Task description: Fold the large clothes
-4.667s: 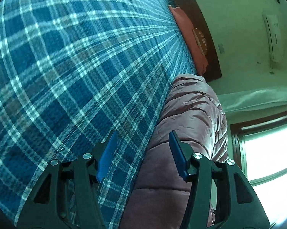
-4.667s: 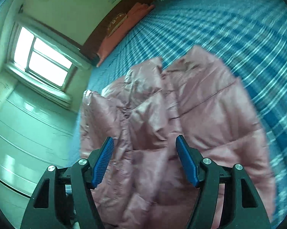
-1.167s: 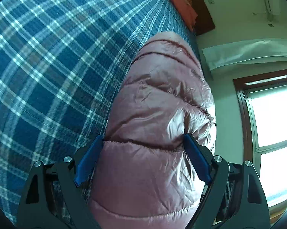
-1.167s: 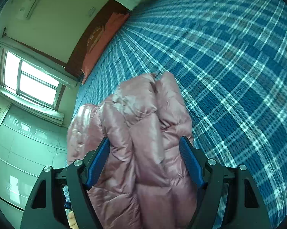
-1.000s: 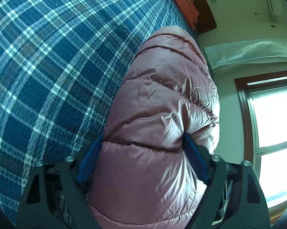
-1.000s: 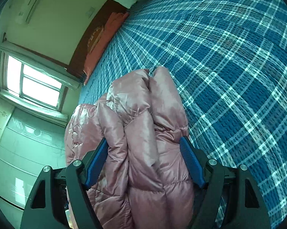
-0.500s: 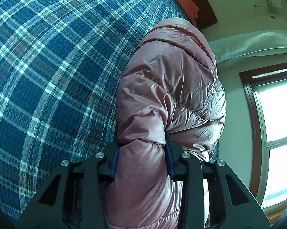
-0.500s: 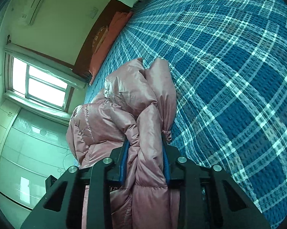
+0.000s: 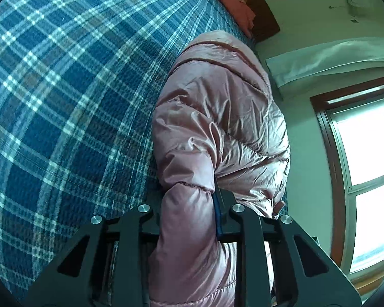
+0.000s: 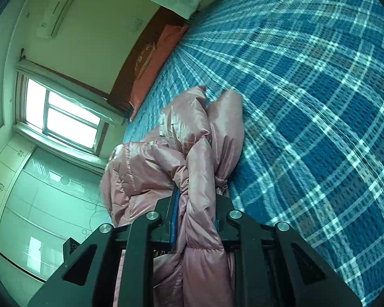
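Pink and shiny, the padded jacket (image 9: 217,117) lies bunched along the edge of the bed, on top of the blue checked bedspread (image 9: 64,89). I have a hold of it with both grippers. My left gripper (image 9: 189,204) is closed on a thick quilted fold of the jacket, which bulges out between the two black fingers; only a strip of the blue pad (image 9: 218,212) on one side shows, pressed against the fabric. Beyond the grip, the jacket rises in a rounded heap with stitched seams running across it.

My right gripper (image 10: 195,215) is clamped on another part of the jacket (image 10: 199,153), a narrower twisted roll of fabric squeezed tightly between the blue pads (image 10: 175,217). From this side the jacket spreads away from the grip in several puffy lobes, two of them pointing up the bed, and a wider part slumps toward the bed's edge nearer the window (image 10: 61,117).

At the far end of the bedspread (image 10: 307,102) an orange pillow (image 10: 153,71) leans against a dark wooden headboard (image 10: 133,69). An air conditioner (image 10: 55,15) is mounted high on the pale wall, and a white wardrobe (image 10: 38,199) with a circle pattern stands below the window. In the left view, the window (image 9: 365,153) is bright, with a pale curtain (image 9: 332,56) above it.
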A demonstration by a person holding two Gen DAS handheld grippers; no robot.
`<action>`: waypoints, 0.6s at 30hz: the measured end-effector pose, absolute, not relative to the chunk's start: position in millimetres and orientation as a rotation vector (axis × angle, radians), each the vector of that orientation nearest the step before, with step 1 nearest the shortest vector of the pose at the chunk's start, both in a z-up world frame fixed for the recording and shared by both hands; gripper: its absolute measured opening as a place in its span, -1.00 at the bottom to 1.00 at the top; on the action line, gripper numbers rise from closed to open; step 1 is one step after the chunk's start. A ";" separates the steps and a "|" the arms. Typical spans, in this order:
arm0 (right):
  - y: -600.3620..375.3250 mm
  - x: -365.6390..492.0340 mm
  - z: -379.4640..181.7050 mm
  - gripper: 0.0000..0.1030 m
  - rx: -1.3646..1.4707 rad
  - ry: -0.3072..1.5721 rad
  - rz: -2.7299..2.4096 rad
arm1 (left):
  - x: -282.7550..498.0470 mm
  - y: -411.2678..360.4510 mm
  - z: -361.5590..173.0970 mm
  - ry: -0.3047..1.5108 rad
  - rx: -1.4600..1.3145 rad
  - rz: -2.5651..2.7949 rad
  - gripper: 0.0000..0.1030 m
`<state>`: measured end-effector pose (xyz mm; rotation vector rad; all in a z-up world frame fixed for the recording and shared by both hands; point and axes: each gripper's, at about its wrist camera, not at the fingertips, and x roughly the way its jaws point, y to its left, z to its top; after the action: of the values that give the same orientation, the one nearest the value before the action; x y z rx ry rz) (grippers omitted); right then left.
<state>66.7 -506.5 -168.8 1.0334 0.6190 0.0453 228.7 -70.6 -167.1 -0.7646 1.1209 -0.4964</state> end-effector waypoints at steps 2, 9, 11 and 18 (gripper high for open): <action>-502.2 68.5 -164.8 -0.66 1.028 0.612 0.059 | 229.5 -67.1 -162.3 1.110 -0.756 -0.493 -0.53; -482.2 85.6 -157.4 -0.67 1.020 0.597 0.112 | 237.6 -46.7 -147.6 1.068 -0.744 -0.463 -0.54; -476.2 91.5 -155.7 -0.67 1.019 0.594 0.127 | 240.6 -38.6 -143.3 1.056 -0.739 -0.455 -0.55; -448.7 123.2 -151.7 -0.67 1.023 0.595 0.189 | 256.6 -11.1 -132.2 1.013 -0.729 -0.416 -0.55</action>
<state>123.2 -448.7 -151.7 1.0232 0.5945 0.1894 256.6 -11.1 -132.2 -0.7292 1.0132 -0.4158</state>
